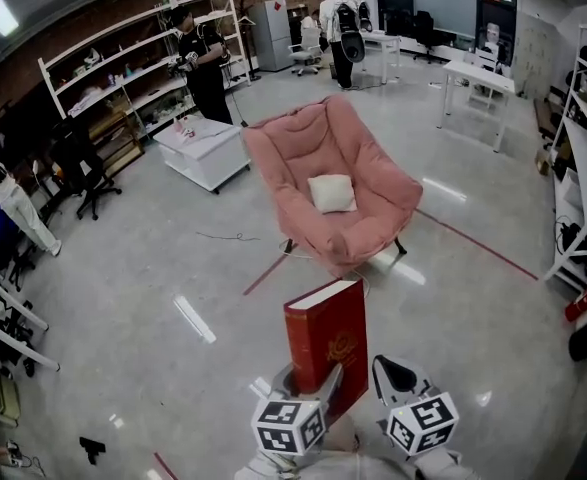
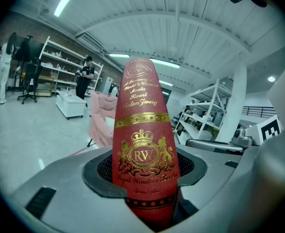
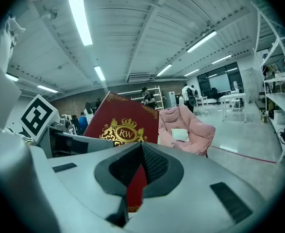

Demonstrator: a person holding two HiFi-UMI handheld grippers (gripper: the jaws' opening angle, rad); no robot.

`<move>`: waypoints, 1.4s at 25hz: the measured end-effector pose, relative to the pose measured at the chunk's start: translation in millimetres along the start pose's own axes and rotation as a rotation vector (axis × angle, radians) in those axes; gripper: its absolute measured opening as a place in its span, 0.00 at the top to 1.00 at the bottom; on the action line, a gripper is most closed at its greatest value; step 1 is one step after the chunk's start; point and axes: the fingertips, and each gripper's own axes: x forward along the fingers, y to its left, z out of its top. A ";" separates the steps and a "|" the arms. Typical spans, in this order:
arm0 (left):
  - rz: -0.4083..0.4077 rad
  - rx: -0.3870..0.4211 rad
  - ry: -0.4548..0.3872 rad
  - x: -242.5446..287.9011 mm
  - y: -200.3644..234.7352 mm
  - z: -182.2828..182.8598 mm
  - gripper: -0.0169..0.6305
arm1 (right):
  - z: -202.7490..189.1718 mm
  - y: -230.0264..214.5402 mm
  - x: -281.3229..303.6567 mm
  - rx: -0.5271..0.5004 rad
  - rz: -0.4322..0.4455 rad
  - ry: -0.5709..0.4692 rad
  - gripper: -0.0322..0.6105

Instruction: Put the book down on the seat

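Note:
A thick red book with gold crest stands upright, gripped near its lower edge by my left gripper. In the left gripper view its spine fills the gap and both jaws press on it. My right gripper hangs just right of the book, its jaws drawn together with nothing between them; the book's cover shows behind them. The pink padded chair with a small white cushion on its seat stands ahead on the floor, well apart from the book.
A low white table stands left of the chair, with wall shelves behind it. White desks and a rack are on the right. A red floor line runs past the chair. People stand in the background.

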 end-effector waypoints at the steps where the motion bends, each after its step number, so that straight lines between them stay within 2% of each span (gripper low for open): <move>1: 0.000 0.001 0.001 2.4 -0.5 0.7 0.58 | -0.4 -1.3 1.1 0.001 0.006 0.004 0.94; 6: -0.009 0.008 0.009 21.4 -4.1 7.9 0.58 | 4.5 -15.8 7.6 0.004 0.015 0.015 0.94; 13: -0.040 0.015 0.013 70.2 3.9 27.8 0.58 | 18.9 -51.5 39.7 0.000 -0.016 0.013 0.94; 24: -0.058 0.025 0.037 143.4 36.5 70.4 0.58 | 45.7 -98.3 109.9 0.007 -0.035 0.027 0.94; 35: -0.061 0.026 0.051 206.0 88.8 121.3 0.58 | 81.5 -131.4 190.5 0.001 -0.042 0.039 0.94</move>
